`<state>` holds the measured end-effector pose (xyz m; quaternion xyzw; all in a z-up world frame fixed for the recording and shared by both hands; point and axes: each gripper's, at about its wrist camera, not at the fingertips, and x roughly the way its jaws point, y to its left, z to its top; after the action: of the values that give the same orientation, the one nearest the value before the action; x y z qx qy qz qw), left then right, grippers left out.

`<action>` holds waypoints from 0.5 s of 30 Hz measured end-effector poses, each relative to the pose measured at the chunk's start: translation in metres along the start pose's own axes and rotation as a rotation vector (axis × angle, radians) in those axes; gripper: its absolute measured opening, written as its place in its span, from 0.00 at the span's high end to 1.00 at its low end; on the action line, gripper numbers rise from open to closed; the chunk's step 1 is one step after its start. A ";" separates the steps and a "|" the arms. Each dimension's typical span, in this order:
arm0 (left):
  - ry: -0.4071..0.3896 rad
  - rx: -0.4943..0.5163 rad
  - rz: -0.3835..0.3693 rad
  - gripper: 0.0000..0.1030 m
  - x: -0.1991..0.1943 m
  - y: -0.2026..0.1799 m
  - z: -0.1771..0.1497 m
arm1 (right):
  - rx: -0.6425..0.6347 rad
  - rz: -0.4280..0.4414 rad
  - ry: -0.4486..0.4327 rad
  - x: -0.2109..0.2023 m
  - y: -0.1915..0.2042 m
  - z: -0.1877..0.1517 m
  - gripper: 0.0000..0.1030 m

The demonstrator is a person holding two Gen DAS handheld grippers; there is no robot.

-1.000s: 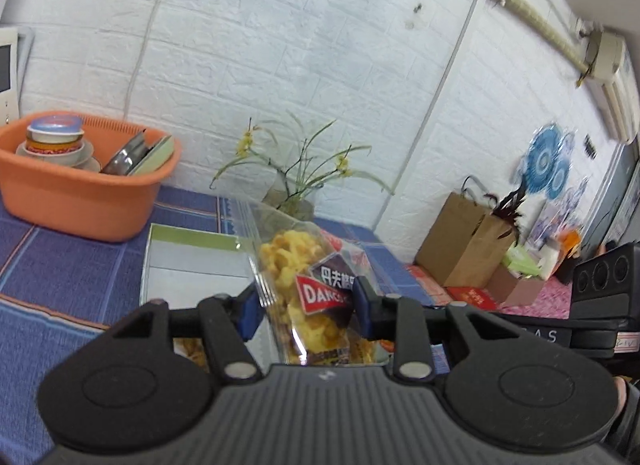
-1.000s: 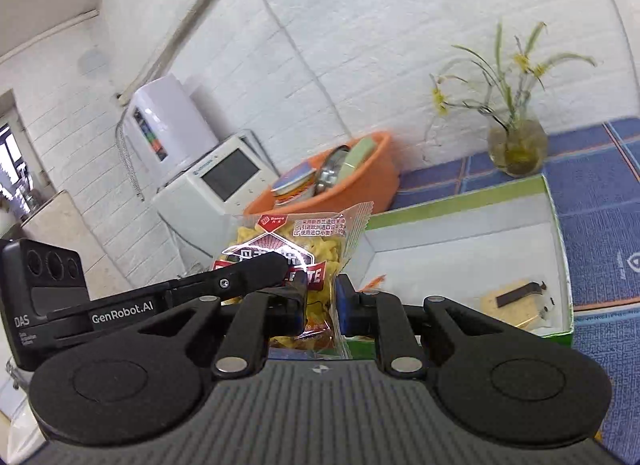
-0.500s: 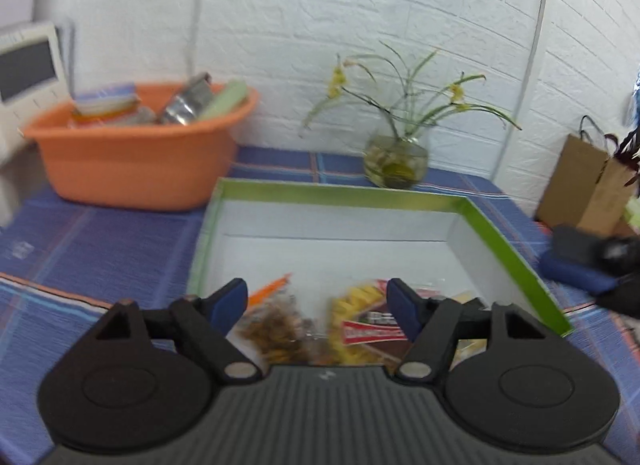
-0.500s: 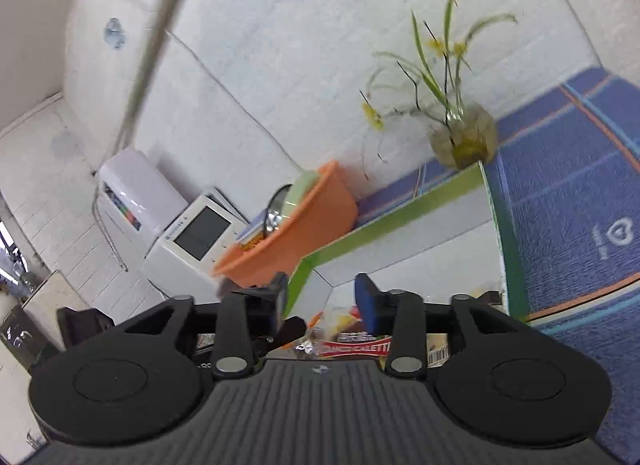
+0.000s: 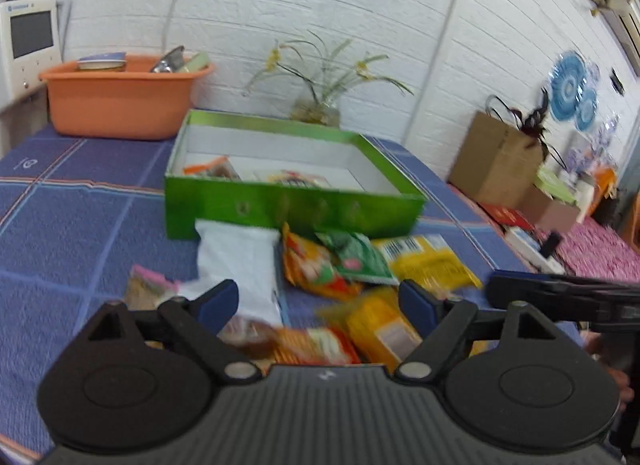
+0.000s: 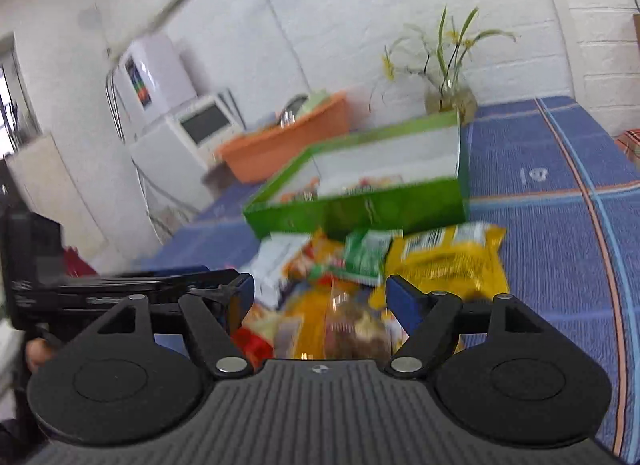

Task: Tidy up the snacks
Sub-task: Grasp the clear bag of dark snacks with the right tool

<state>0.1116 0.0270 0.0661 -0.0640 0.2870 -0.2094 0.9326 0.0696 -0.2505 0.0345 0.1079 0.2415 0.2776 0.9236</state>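
Note:
A green box [image 5: 294, 203] with a white inside stands on the blue tablecloth and holds a few snack packets [image 5: 294, 178]. It also shows in the right wrist view [image 6: 360, 211]. In front of it lies a pile of snack bags: a white one [image 5: 240, 261], an orange one [image 5: 314, 271], a green one [image 5: 354, 257] and a yellow one [image 5: 430, 261]. The yellow bag [image 6: 448, 261] and green bag [image 6: 366, 255] show in the right wrist view too. My left gripper [image 5: 318, 301] is open and empty above the pile. My right gripper [image 6: 320, 295] is open and empty over the same pile.
An orange basin [image 5: 120, 99] with dishes stands at the back left. A vase of flowers [image 5: 316, 113] stands behind the box. A white appliance [image 6: 200, 125] sits left of the table. A brown paper bag [image 5: 498, 157] and boxes stand off the table at right.
Both grippers let go of the yellow snack bag, opened, and drew back from the box to the pile in front of it. The bag now lies inside the box.

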 end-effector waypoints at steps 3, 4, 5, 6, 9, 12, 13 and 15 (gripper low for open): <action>-0.007 0.050 -0.027 0.21 -0.010 -0.015 -0.016 | -0.029 -0.012 0.070 0.019 0.005 -0.010 0.00; -0.005 0.069 -0.047 0.21 -0.012 -0.019 -0.019 | -0.036 -0.031 0.081 0.023 0.005 -0.015 0.00; -0.002 0.091 -0.061 0.21 -0.013 -0.023 -0.021 | -0.049 -0.053 0.083 0.025 0.004 -0.016 0.05; 0.001 0.114 -0.065 0.21 -0.015 -0.026 -0.024 | -0.061 -0.072 0.078 0.025 0.004 -0.018 0.11; -0.004 0.126 -0.028 0.20 -0.021 -0.023 -0.030 | -0.002 -0.085 0.068 0.021 -0.008 -0.019 0.25; -0.010 0.090 0.031 0.20 -0.023 -0.006 -0.029 | 0.077 -0.100 0.087 0.020 -0.021 -0.020 0.26; -0.016 0.082 0.056 0.20 -0.022 -0.001 -0.026 | 0.087 -0.108 0.091 0.021 -0.023 -0.021 0.26; -0.041 0.100 0.090 0.20 -0.022 0.009 -0.021 | 0.084 -0.106 0.088 0.021 -0.023 -0.022 0.26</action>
<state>0.0869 0.0444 0.0575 -0.0086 0.2596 -0.1803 0.9487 0.0842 -0.2560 0.0003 0.1213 0.2984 0.2224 0.9202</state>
